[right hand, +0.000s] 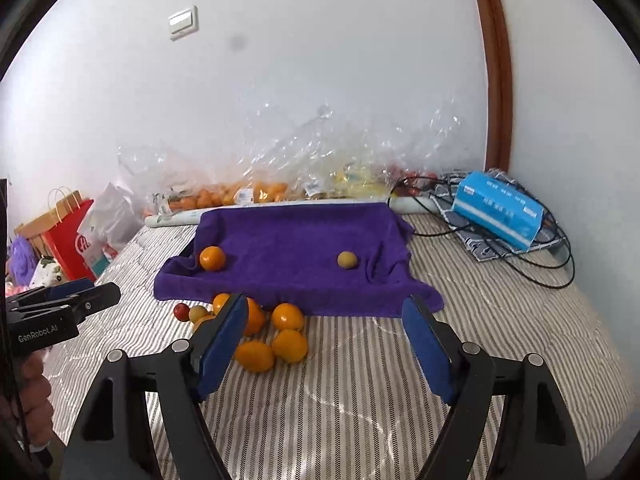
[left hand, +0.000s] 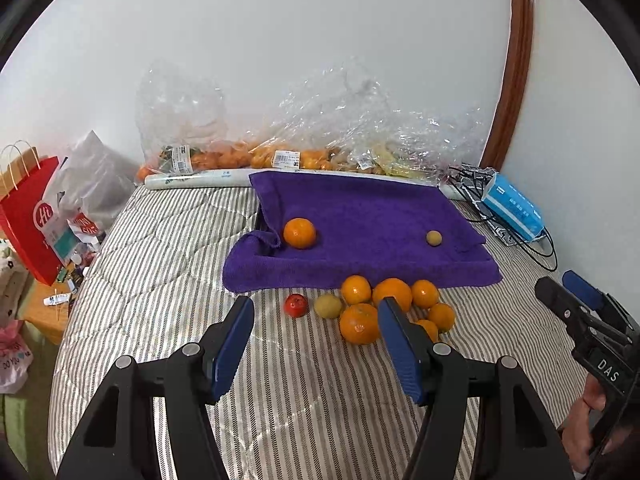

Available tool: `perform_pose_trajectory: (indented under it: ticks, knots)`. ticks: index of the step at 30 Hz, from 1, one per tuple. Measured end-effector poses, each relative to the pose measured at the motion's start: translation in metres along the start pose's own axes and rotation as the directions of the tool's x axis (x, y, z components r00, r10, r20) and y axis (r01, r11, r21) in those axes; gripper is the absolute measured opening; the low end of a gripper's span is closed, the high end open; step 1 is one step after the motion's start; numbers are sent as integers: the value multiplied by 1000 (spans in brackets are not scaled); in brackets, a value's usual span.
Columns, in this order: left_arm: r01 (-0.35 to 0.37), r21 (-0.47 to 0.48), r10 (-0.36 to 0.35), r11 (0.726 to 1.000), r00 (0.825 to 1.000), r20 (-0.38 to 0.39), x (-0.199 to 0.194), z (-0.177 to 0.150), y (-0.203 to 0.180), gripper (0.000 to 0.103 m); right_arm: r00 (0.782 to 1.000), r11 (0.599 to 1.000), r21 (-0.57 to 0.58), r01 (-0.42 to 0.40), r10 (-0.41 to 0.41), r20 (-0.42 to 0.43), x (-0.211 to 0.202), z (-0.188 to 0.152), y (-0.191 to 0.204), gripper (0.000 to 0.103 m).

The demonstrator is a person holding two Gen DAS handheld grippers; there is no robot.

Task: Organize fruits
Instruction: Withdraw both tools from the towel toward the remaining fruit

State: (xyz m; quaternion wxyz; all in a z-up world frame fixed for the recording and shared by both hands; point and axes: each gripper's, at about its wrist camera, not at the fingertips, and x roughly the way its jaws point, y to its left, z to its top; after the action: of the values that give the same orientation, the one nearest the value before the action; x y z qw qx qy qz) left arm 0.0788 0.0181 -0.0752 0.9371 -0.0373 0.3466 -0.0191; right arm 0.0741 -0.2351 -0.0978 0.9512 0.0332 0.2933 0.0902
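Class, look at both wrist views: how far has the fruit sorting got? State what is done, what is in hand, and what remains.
Done: one orange and one small yellowish-green fruit sit apart on the purple towel. In hand: nothing; the left gripper and right gripper are both open and empty. Left: the pile of oranges, a small red fruit and a yellow-green fruit wait on the striped bedcover.

White letters "DAS" stand on the black body of the right tool point(left hand: 576, 292) at the edge of the left wrist view. "GenRobot.AI" is printed in white on the side of the left tool point(right hand: 86, 294) seen from the right wrist. The red paper bag point(left hand: 30, 216) carries a white "Hi". Price labels point(left hand: 286, 159) on the plastic fruit bags show barcodes, too small to read. The blue tissue pack point(right hand: 498, 210) bears illegible print.
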Motion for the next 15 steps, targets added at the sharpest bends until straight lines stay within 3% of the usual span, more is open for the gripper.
perform_pose_trajectory:
  ticks: [9,12,15]
  knots:
    - [-5,-7,5,1000,1000,-4,8,-2,7,62,994,999,21,-25,27,-107,22,-1,0,74]
    - [-11,-26,10,1000,1000,-25,18,-6,17,62,989,999,22,-36,39,-144,34,-4,1,64]
    - [-20,-37,18,999,999,-48,30,-10,27,62,987,999,12,-29,31,-158,44,-7,5,64]
